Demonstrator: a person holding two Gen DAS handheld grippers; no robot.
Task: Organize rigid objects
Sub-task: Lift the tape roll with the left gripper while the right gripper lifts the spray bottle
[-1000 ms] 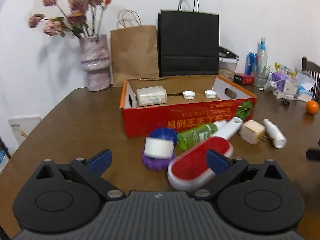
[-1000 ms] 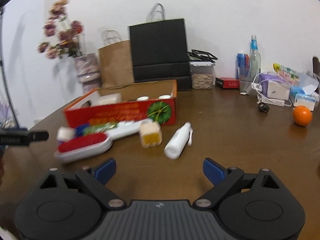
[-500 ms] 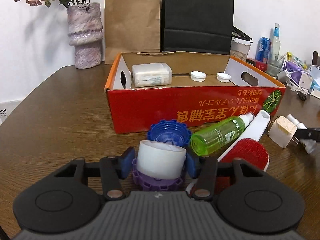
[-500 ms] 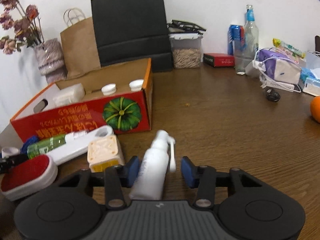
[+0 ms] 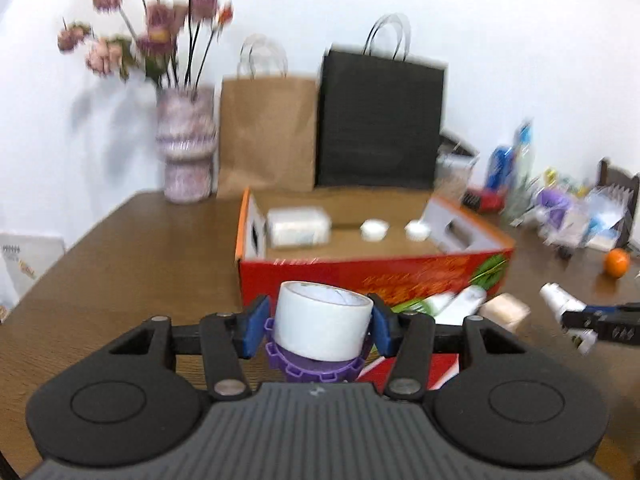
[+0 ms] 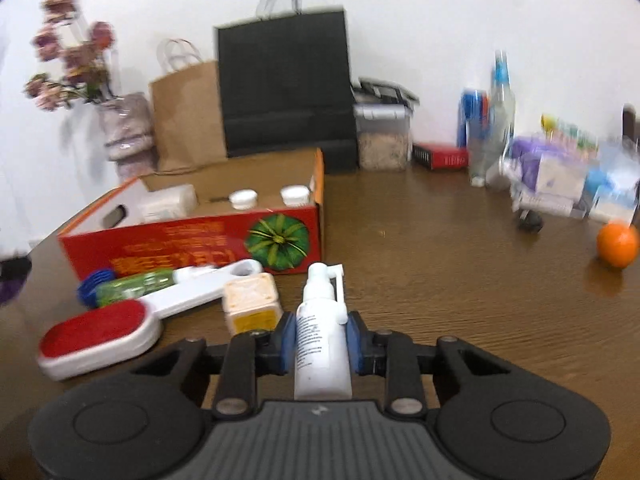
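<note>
Wooden table (image 6: 460,280) fills the lower half of both views. Red cardboard box (image 5: 372,276), open-topped, sits centre frame in the left wrist view and centre left in the right wrist view; inside it lie a pale rectangular pack (image 5: 298,226) and two white caps (image 5: 374,229).

Left gripper (image 5: 318,326), lower centre of its view, has its blue pads pressed on either side of a white tape roll (image 5: 322,326). The roll rests on a purple toothed ring (image 5: 316,366), which seems to be carried with it; whether the pads also touch the ring cannot be told.

Right gripper (image 6: 322,342), lower centre of its view, has its jaws closing on a white spray bottle (image 6: 322,336), with both pads against its body and the nozzle pointing away from the camera.

Outside the box, lower left of the right wrist view: a red lint brush (image 6: 120,328) with white handle, a green bottle (image 6: 136,282), a blue ring (image 6: 90,282) and a beige cube (image 6: 252,304).

Progress, by judgement: early to middle. Three items are boxed, two or three are in hand, and four are not yet collected.
</note>
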